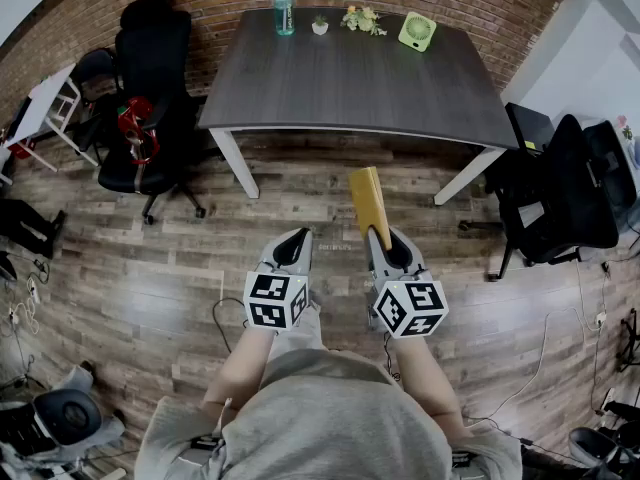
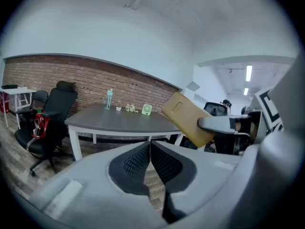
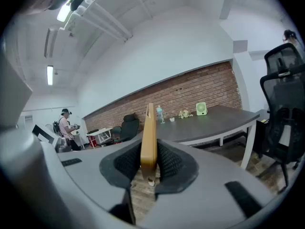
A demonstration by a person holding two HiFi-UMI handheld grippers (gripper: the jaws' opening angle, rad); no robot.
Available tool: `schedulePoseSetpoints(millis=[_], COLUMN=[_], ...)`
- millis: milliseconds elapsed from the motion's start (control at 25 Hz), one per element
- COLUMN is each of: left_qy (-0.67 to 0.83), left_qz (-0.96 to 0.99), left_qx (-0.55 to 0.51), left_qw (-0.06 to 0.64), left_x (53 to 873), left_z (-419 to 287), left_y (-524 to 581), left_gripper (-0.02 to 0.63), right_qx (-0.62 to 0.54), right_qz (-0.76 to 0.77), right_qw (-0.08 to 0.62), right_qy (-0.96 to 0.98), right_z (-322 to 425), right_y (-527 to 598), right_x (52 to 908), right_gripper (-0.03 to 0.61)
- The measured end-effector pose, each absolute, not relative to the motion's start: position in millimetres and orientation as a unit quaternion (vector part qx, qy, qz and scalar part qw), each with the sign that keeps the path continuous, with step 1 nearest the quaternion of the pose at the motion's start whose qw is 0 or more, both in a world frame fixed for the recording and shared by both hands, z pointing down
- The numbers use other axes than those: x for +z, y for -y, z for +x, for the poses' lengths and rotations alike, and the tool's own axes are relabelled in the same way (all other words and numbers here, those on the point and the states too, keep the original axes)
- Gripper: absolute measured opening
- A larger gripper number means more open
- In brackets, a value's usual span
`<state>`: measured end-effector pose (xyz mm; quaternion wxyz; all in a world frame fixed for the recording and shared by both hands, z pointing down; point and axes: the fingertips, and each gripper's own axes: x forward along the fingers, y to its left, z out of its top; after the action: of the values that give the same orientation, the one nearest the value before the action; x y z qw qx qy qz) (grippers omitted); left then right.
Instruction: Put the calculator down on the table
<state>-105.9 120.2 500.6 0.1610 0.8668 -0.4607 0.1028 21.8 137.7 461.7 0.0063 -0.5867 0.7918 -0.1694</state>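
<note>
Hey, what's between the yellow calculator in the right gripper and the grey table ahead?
Only wooden floor. In the head view nothing stands between the calculator, held on edge in the right gripper, and the table.

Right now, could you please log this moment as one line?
right gripper: jaws shut on calculator, held edgewise | left gripper: jaws shut, empty | table: ahead, calculator not yet down

Both bare forearms [image 1: 245,363] reach forward, side by side. The left grey plastic gripper [image 1: 293,240] [image 2: 150,147] has its fingers [image 2: 136,161] closed together, empty. The right grey plastic gripper [image 1: 385,238] [image 3: 149,162] clamps a flat yellow calculator [image 1: 367,200] [image 3: 149,132] edge-on by its lower end.
</note>
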Motion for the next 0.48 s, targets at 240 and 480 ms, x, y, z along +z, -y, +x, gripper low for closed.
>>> schedulePoseSetpoints(millis=[240, 480], left_qy=[0.454, 0.457], left_qz=[0.872, 0.873], left_qx=[0.109, 0.096], left_qw=[0.145, 0.141], left_x=[488.3, 476.8], left_z=[-77.6, -83.5], left_y=[-207.8, -261.5], left_gripper=[0.021, 0.021], right_qx=[-0.177, -0.170], right_qz=[-0.594, -0.591], right_qw=[-0.001, -0.001], right_qy=[-0.785, -0.789], right_z=[52.2, 47.9], right_y=[-228.7, -281.3], right_x=[463.8, 455.6], right_gripper=[0.083, 0.083])
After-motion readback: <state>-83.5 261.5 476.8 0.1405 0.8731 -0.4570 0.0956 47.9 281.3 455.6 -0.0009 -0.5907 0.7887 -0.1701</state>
